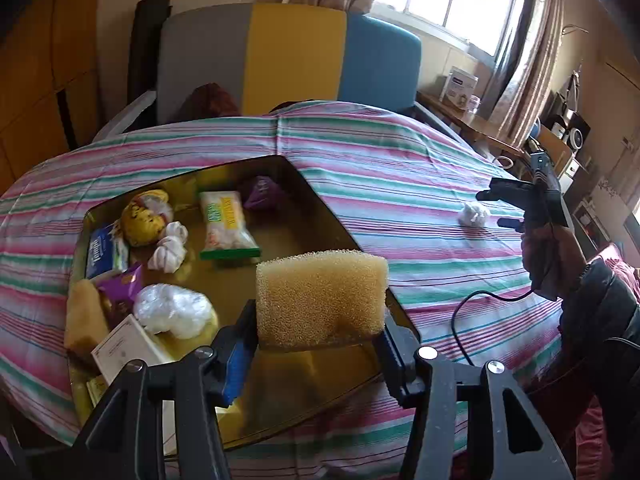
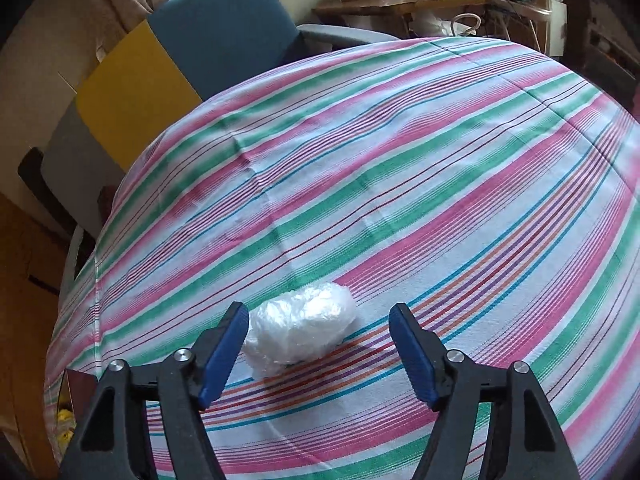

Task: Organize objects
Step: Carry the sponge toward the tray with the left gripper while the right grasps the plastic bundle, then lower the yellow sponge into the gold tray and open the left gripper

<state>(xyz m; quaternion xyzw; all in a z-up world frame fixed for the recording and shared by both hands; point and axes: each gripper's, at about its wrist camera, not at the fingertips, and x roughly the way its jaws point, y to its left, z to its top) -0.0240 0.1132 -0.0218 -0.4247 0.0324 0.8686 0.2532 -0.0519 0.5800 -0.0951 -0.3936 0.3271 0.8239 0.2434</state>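
1. A tan porous foam sponge block [image 1: 322,298] is clamped between the fingers of the left gripper [image 1: 320,354] above the gold reflective tray [image 1: 280,392].
2. The right gripper [image 2: 320,344] is held spread wide, its pads clear of the crumpled clear plastic bag [image 2: 302,334] lying on the striped pink-and-green cloth [image 2: 400,180].
3. Print on the tray's packets cannot be read.

Yellow porous sponge [image 1: 322,298], rectangular block, upright, clamped between the left gripper [image 1: 320,356] fingers, held over the tray [image 1: 304,188] near edge. White crumpled plastic wad [image 2: 300,332] lies loose on the striped cloth, between the spread jaws of the right gripper [image 2: 320,354], closer to its left finger, pads not pressing. In the tray, ahead-left of the left gripper: snack packets, white wads, a second sponge, a card.
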